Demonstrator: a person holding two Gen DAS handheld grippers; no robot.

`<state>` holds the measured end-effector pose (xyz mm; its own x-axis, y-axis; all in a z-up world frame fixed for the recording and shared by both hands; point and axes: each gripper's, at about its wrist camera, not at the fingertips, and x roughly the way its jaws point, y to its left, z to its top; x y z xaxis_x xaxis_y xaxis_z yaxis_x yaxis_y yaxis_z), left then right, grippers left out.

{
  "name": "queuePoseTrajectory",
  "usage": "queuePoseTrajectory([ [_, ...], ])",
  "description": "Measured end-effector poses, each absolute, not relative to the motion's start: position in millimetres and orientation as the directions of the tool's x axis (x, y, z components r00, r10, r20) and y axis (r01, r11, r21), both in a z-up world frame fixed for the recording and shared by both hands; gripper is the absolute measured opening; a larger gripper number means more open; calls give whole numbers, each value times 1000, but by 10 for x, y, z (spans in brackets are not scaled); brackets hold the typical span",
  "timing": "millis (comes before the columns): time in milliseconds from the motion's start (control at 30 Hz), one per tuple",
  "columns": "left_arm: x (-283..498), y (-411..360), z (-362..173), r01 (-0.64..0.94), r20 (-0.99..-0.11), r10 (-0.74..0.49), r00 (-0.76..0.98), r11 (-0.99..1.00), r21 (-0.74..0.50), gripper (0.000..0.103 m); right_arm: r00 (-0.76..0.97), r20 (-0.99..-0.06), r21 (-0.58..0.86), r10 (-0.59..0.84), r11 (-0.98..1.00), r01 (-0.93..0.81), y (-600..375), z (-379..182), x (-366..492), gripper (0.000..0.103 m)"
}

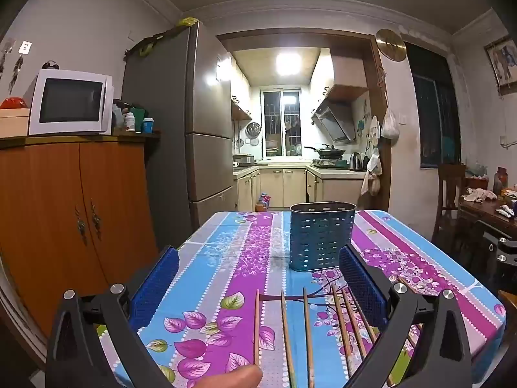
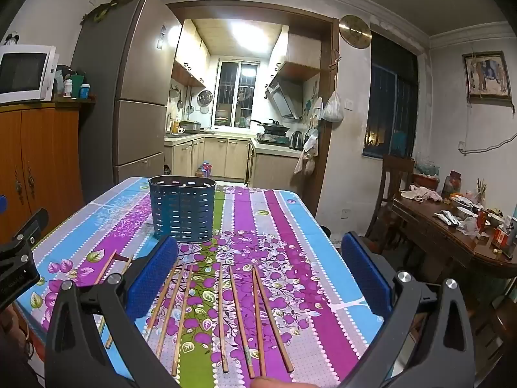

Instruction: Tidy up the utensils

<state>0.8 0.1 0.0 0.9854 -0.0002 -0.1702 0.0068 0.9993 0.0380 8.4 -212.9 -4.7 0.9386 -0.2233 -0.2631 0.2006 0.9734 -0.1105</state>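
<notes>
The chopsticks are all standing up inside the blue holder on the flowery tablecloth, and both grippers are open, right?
Not quite. The chopsticks lie flat on the flowery tablecloth, in front of the blue holder, not inside it; the right wrist view shows this. The left gripper and right gripper are open.

No text, label or number can be read anywhere (faint print on the left gripper (image 2: 14,278) stays illegible).
</notes>
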Motion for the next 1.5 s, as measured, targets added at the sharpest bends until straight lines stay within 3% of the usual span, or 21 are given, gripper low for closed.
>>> queuePoseTrajectory([
  [1500, 44, -24, -35, 11, -174, 0, 985, 998, 59, 99, 932, -279, -129, -233, 970, 204, -2103, -101, 133, 98],
])
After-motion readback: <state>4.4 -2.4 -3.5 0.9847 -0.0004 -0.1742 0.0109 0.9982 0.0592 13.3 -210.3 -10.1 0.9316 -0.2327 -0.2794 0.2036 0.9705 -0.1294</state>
